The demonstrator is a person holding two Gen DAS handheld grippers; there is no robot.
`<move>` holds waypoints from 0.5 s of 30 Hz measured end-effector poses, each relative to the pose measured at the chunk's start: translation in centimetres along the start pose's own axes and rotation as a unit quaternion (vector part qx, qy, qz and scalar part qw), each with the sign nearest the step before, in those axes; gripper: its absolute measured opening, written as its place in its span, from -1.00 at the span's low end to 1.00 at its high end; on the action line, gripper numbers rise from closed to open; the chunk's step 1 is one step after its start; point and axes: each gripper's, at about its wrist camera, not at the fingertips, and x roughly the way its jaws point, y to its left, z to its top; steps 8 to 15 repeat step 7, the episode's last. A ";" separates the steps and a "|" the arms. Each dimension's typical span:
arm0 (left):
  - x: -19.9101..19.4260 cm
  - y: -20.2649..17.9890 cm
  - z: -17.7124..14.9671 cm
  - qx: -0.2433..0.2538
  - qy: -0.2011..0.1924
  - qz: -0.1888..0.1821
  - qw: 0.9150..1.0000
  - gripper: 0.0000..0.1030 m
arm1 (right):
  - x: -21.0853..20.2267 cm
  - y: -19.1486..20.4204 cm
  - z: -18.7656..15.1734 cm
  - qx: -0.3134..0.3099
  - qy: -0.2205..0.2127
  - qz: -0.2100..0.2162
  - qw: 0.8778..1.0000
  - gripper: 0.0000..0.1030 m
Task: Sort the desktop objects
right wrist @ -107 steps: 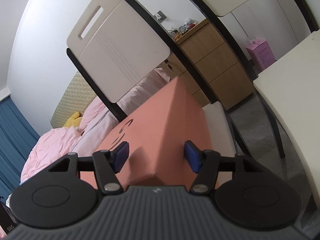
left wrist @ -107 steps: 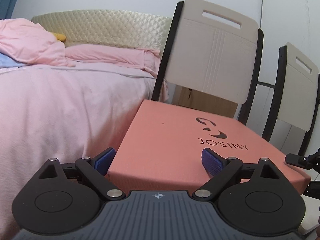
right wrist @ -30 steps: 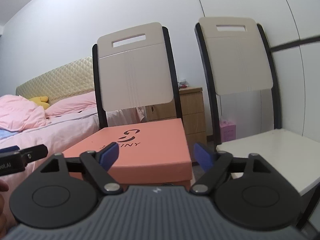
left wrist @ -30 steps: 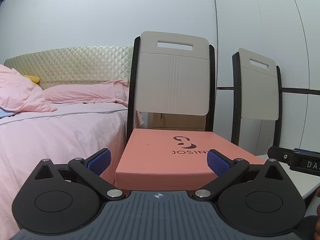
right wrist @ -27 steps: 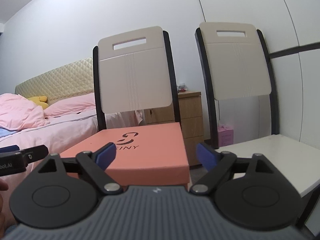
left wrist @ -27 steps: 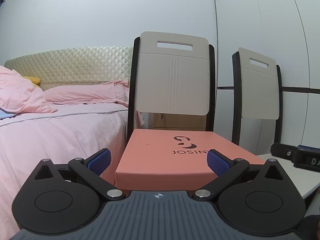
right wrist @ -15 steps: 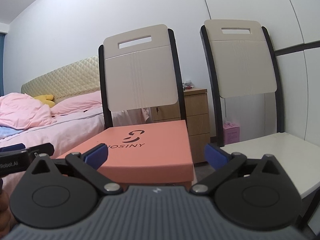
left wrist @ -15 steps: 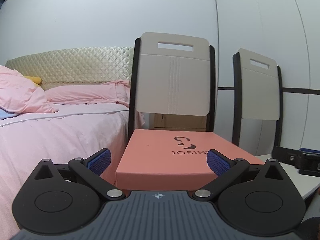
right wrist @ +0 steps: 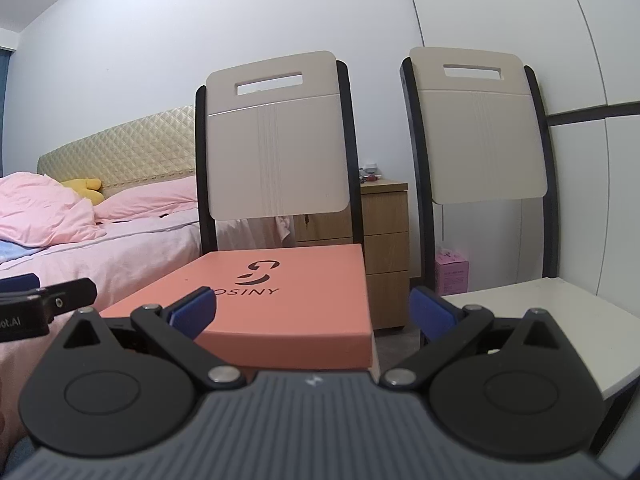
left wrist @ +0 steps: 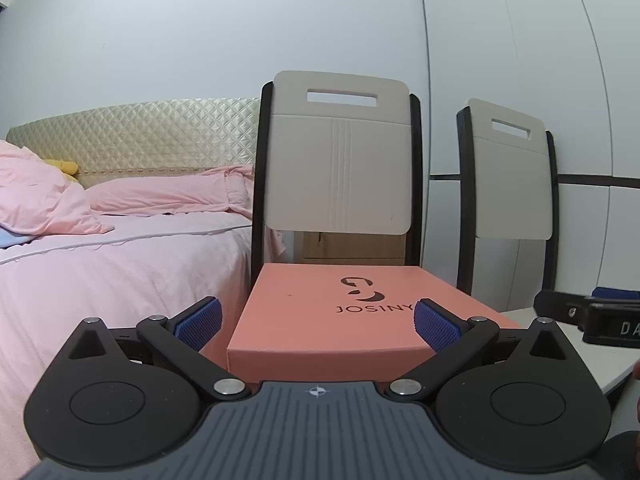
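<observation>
Here the left tongs (left wrist: 316,322) stand wide, blue pads on either side of the near edge of the salmon-pink box (left wrist: 320,312), and the pads do not press on it; nothing is held. The right tongs (right wrist: 310,314) are likewise spread as wide as they go, the left pad over the box's lid, the right pad past the box's right edge, gripping nothing. Both point almost level, slightly downward, toward the box. In the left wrist view the tip of the right tongs shows to the right of the box; in the right wrist view the tip of the left tongs shows to the box's left.

The box lies flat on the seat of the nearer chair (left wrist: 340,172), lid up. Its printed logo and the word JOSINY read upright from the tongs' side, so the lettering faces the cameras; its sides run back toward the chair's backrest, though which axis is the longer I cannot tell.

Right of the box stands a second chair (right wrist: 480,128) with a bare white seat. Left of the box is a bed (left wrist: 100,272) with pink bedding; behind the box, a wooden nightstand (right wrist: 386,232)
</observation>
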 end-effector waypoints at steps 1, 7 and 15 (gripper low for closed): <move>0.1 0.0 0.0 0.000 0.001 0.001 1.000 1.00 | 0.0 0.1 0.1 -0.001 -0.001 0.000 1.000 1.00; 0.4 0.0 -0.1 0.002 0.006 0.003 1.000 1.00 | 0.0 0.4 0.2 -0.006 0.002 0.004 1.000 1.00; 0.4 0.0 -0.1 0.002 0.006 0.003 1.000 1.00 | 0.0 0.4 0.2 -0.006 0.002 0.004 1.000 1.00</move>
